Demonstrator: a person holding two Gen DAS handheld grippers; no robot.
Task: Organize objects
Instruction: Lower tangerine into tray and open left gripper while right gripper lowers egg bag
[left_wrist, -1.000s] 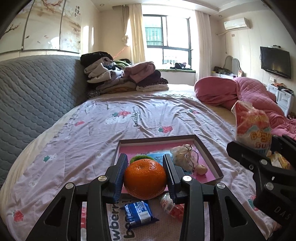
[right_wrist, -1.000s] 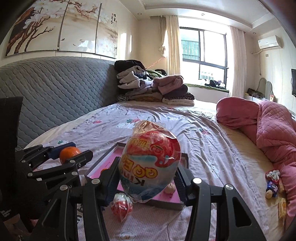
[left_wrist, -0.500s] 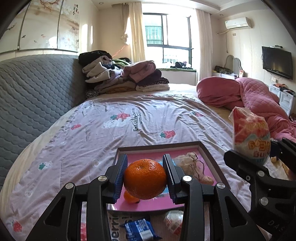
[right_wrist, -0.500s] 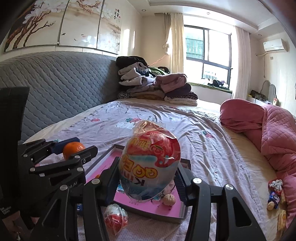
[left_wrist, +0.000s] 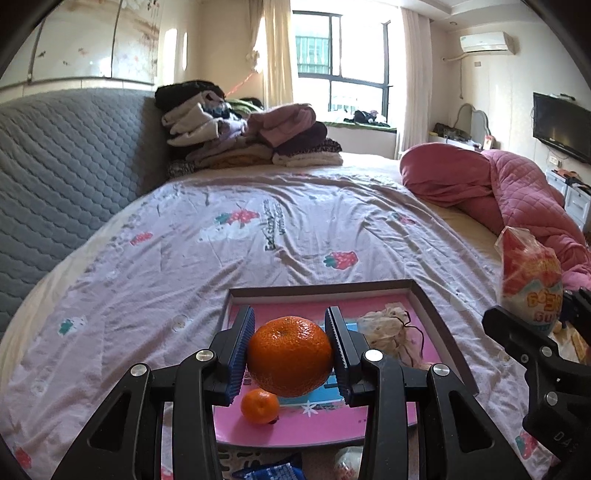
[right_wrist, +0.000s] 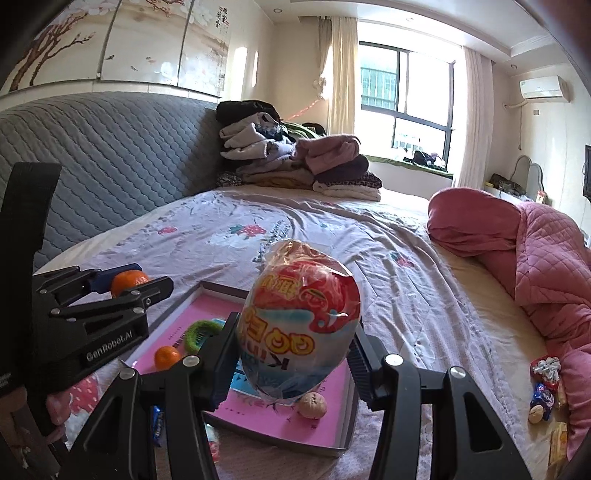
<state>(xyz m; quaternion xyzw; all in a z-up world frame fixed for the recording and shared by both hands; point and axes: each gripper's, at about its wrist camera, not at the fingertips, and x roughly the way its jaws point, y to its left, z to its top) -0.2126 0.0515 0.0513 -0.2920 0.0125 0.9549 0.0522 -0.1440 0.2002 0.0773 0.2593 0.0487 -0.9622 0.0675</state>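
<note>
I have both loads in the air over the tray (left_wrist: 439, 314), a shallow box with a grey rim and pink floor lying on the bed (left_wrist: 295, 236) near its foot edge. My left claw (left_wrist: 290, 352) is clamped on a mandarin (left_wrist: 290, 356), its blue pads pressing the fruit from both sides above the tray's near-left part. My right claw (right_wrist: 295, 356) is clamped on a wrapped surprise egg (right_wrist: 299, 325), held upright above the tray's right half.

I judge this to be the carry-in step: both things are over the tray but not yet set down. The next move calls for lowering each claw until its load rests on the pink floor, then letting the jaws part.

Room inside is limited. A smaller mandarin (left_wrist: 259, 406) sits directly under my left load, so I should shift a little toward the tray's far-left corner, where the floor looks bare. A green ring (right_wrist: 201, 332), a blue card (left_wrist: 325, 397), a pale drawstring pouch (left_wrist: 386, 328) and what I take to be a walnut (right_wrist: 312, 405) fill the middle and right; the egg needs a gap between pouch and walnut.

The two claws hang near each other, so I should lower them one at a time. Loose sweets (right_wrist: 545, 384) lie by the pink quilt (right_wrist: 535, 258), well apart from the tray.
</note>
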